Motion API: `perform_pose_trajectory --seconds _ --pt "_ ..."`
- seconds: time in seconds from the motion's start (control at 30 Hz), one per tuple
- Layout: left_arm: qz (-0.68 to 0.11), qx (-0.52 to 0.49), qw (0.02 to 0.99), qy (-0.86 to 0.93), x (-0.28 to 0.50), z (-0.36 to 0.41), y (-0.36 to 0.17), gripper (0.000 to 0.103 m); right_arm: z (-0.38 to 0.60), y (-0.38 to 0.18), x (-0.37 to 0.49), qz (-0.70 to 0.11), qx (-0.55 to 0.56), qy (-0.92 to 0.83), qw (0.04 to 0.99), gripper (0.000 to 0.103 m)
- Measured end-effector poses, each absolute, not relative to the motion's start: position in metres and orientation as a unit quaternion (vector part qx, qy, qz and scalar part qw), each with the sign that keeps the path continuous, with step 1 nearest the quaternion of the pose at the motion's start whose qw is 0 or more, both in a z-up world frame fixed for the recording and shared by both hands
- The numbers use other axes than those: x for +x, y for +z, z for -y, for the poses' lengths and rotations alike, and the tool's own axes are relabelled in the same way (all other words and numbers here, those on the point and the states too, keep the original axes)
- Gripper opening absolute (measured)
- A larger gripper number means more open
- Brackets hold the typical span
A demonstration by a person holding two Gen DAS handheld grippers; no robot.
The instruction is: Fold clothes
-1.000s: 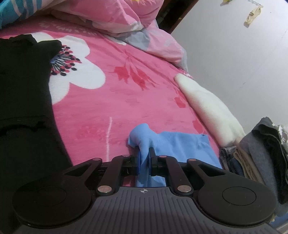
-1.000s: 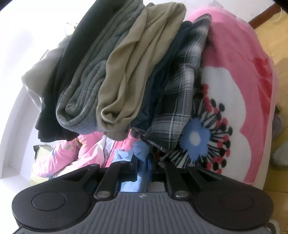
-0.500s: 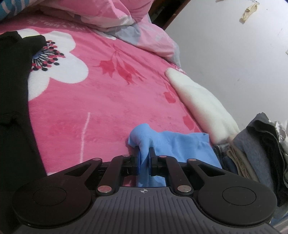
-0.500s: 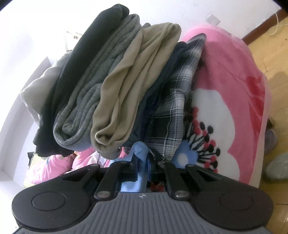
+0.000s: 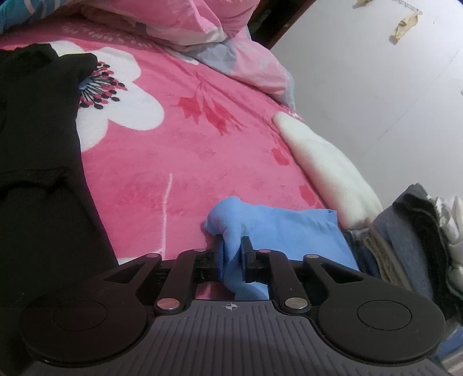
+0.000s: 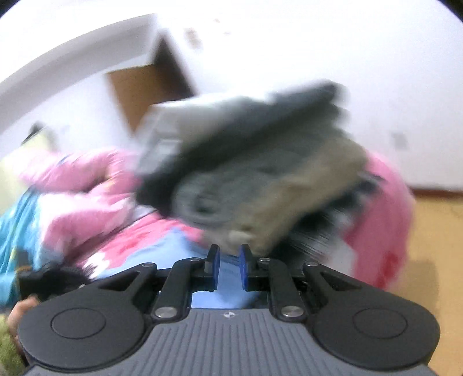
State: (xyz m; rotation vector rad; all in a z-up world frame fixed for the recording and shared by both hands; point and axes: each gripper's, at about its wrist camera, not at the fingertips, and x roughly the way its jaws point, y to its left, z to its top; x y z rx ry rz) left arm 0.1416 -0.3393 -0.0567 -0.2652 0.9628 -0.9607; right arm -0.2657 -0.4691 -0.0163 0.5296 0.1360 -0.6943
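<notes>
A light blue garment (image 5: 283,225) lies on the pink flowered blanket (image 5: 179,162). My left gripper (image 5: 233,254) is shut on a bunched corner of it, low over the bed. In the blurred right wrist view, my right gripper (image 6: 228,263) has its blue pads (image 6: 215,266) a little apart with nothing pinched between them. The blue garment (image 6: 222,289) lies just below the fingers. A stack of folded clothes (image 6: 254,179) looms right ahead.
A black garment (image 5: 34,144) is spread along the left of the bed. A folded white piece (image 5: 327,167) and the stack of folded clothes (image 5: 405,237) sit by the wall on the right. A pink duvet (image 5: 188,20) is heaped at the far end. A hand (image 6: 20,315) shows at lower left.
The right gripper has let go of the blue garment and its view has swung fast, blurring the clothes stack. The left gripper keeps its hold and has shifted only slightly.
</notes>
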Motion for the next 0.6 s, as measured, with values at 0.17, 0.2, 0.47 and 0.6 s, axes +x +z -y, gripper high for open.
perform_pose_trajectory --seconds 0.17,0.2,0.47,0.6 --pt "-0.423 -0.14 0.782 -0.436 0.151 0.306 -0.039 0.042 0.467 0.0 -0.2 -0.106 0.23 -0.249 0.935 0.016" --pt "-0.419 -0.142 0.785 -0.435 0.152 0.297 -0.035 0.043 0.465 0.002 -0.185 -0.12 0.225 -0.23 0.939 0.015" --pt "-0.42 -0.11 0.767 -0.473 0.132 0.208 -0.013 0.048 0.498 0.011 -0.067 -0.216 0.234 -0.155 0.935 0.015" --pt "-0.417 -0.065 0.765 -0.486 0.101 0.161 -0.017 0.051 0.475 0.014 -0.062 -0.22 0.238 -0.096 0.941 0.015"
